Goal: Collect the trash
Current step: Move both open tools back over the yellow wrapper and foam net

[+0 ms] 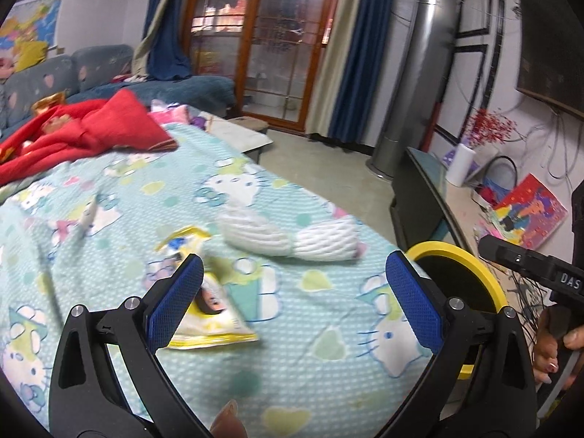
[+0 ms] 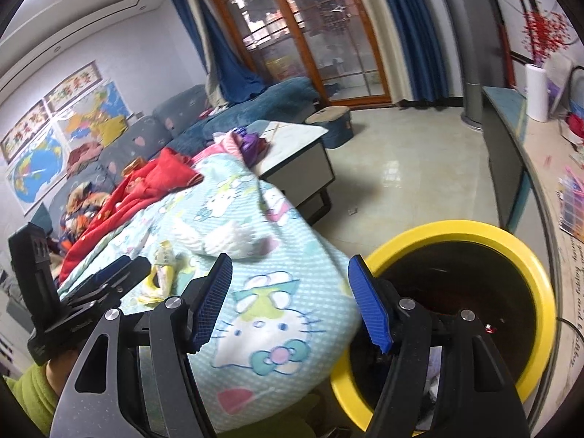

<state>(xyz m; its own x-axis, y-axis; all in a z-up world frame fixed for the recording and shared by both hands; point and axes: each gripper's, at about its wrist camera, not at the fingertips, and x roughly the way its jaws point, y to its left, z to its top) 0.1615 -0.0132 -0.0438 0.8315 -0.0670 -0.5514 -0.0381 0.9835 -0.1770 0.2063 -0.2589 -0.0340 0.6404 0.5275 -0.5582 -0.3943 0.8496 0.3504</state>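
Note:
A yellow and white snack wrapper (image 1: 208, 303) lies on the light blue Hello Kitty blanket (image 1: 310, 328), partly behind my left gripper's left finger. A white foam fruit net (image 1: 288, 235) lies further on. My left gripper (image 1: 295, 299) is open above the blanket, empty. A yellow-rimmed trash bin (image 2: 471, 292) stands right of the blanket; it also shows in the left wrist view (image 1: 474, 273). My right gripper (image 2: 292, 299) is open and empty over the blanket's edge beside the bin. The wrapper (image 2: 162, 273), the net (image 2: 230, 237) and my left gripper (image 2: 109, 277) show in the right wrist view.
A red cloth (image 1: 84, 131) lies at the blanket's far end. A small strip of paper (image 1: 89, 213) lies left on the blanket. A low table (image 2: 295, 146) stands beyond. A dark cabinet (image 2: 507, 160) runs along the right. A blue sofa (image 2: 182, 116) is behind.

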